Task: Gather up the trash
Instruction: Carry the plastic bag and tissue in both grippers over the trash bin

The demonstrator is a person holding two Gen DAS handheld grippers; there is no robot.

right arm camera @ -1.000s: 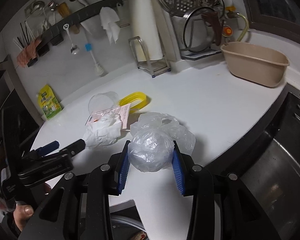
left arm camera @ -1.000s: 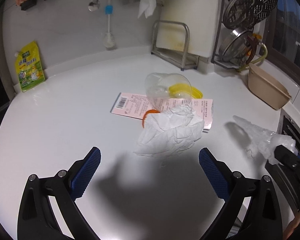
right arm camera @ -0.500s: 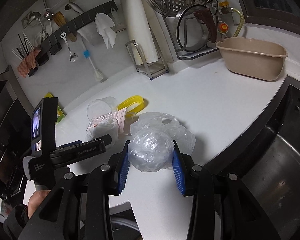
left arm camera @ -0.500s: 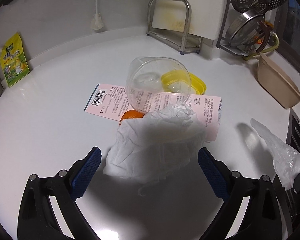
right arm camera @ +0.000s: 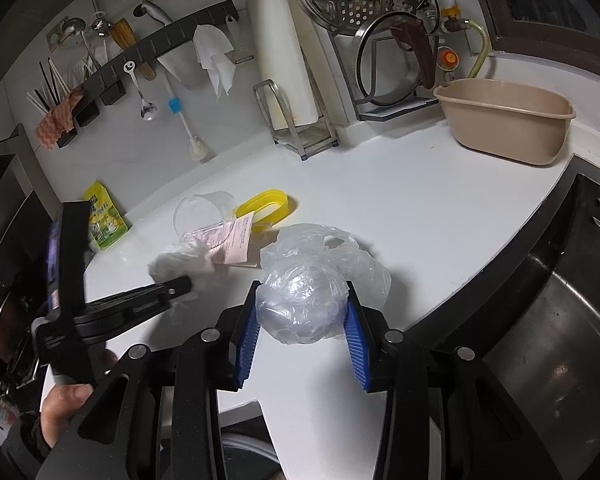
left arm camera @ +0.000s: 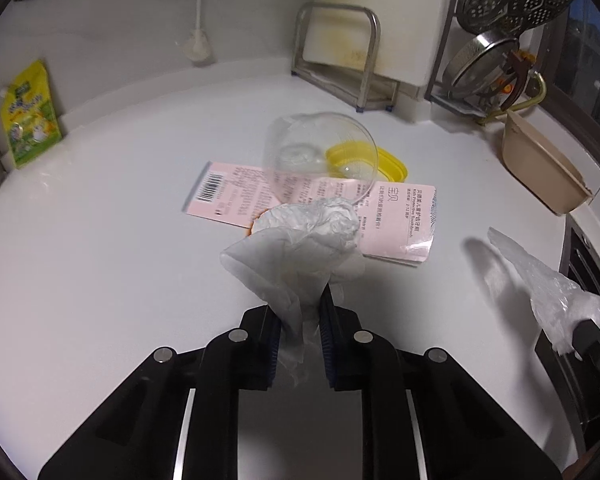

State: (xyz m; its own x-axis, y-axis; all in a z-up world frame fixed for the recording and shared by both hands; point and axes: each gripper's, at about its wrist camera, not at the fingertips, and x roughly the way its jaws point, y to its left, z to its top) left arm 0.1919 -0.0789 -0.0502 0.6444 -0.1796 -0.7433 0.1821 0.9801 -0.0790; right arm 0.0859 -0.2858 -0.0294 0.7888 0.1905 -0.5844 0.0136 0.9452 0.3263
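Our left gripper [left arm camera: 300,320] has just closed on the tissue [left arm camera: 300,248] — soft, light, safest pinched mid-bunch; right gripper [right arm camera: 302,330] clamps the bag [right arm camera: 304,300].

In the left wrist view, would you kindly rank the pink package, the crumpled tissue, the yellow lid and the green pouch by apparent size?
1. pink package
2. crumpled tissue, nearer the camera, so unsure
3. green pouch and yellow lid, look alike

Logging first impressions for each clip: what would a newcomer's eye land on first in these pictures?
First, the crumpled white tissue pinched in the left tongs, whose jaws have just been closing on it, at the middle of the white counter. Next, the bunched clear plastic bag clamped in the right tongs near the counter's front edge. Behind the tissue lie a tipped clear cup, a pink package and a yellow lid.
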